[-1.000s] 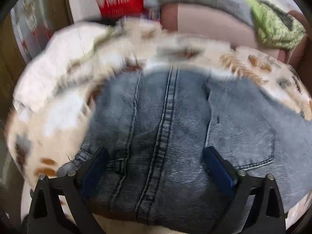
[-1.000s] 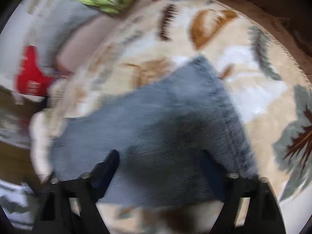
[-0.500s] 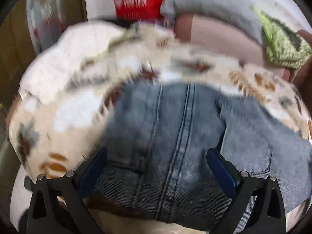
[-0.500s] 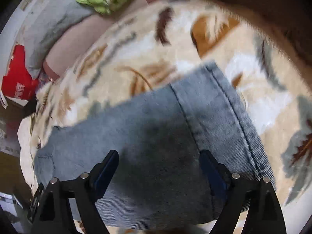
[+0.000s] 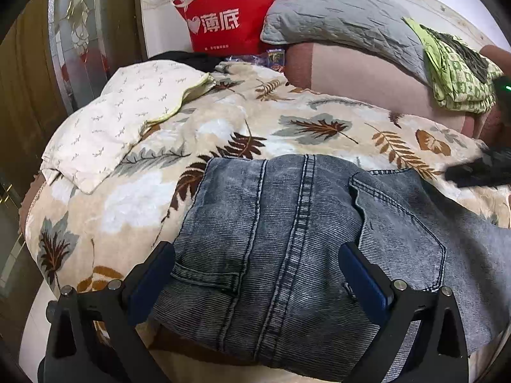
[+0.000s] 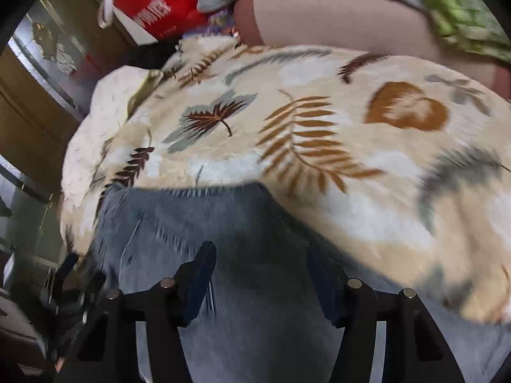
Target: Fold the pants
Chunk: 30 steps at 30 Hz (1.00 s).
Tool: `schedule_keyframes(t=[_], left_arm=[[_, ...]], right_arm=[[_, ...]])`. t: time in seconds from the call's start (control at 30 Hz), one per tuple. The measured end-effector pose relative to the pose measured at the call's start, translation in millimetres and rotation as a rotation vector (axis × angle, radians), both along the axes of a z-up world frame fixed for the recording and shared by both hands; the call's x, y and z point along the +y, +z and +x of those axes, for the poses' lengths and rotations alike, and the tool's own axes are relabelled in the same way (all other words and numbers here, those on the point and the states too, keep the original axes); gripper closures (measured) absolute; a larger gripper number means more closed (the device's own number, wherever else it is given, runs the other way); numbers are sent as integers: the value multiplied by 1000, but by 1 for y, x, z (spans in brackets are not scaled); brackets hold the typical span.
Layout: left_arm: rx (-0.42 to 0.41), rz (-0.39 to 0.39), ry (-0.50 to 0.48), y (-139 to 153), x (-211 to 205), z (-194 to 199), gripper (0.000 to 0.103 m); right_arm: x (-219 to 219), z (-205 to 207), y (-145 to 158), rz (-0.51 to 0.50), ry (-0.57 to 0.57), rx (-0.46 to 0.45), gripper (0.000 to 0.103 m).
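Jeans point(image 5: 300, 242) lie folded at the near edge of the bed's leaf-print blanket point(image 5: 223, 121), seat side up. Left tool point(image 5: 258, 274) hovers spread wide over them. Right tool point(image 6: 262, 274), blurred, seems parted too, gripping nothing, over the denim.
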<state>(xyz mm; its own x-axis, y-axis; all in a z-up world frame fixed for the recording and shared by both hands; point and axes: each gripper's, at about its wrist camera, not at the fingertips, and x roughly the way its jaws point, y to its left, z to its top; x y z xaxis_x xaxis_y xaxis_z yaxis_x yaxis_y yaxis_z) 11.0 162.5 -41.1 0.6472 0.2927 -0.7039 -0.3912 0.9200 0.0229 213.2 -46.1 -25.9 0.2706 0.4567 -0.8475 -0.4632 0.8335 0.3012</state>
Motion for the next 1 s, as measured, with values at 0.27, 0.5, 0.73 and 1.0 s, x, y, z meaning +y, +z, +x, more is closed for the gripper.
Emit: schedule_keyframes(t=[0.27, 0.5, 0.73, 1.0], left_arm=[[38, -40, -30, -10, -1, 10, 1], [71, -96, -25, -19, 4, 18, 1], [102, -74, -36, -23, 1, 23, 1], [95, -56, -31, -22, 0, 22, 1]], right_arm=[[50, 45, -43, -54, 91, 46, 73], [67, 44, -32, -193, 115, -83, 97], [64, 49, -46, -164, 53, -80, 88], [-50, -38, 17, 81, -263, -108, 29]])
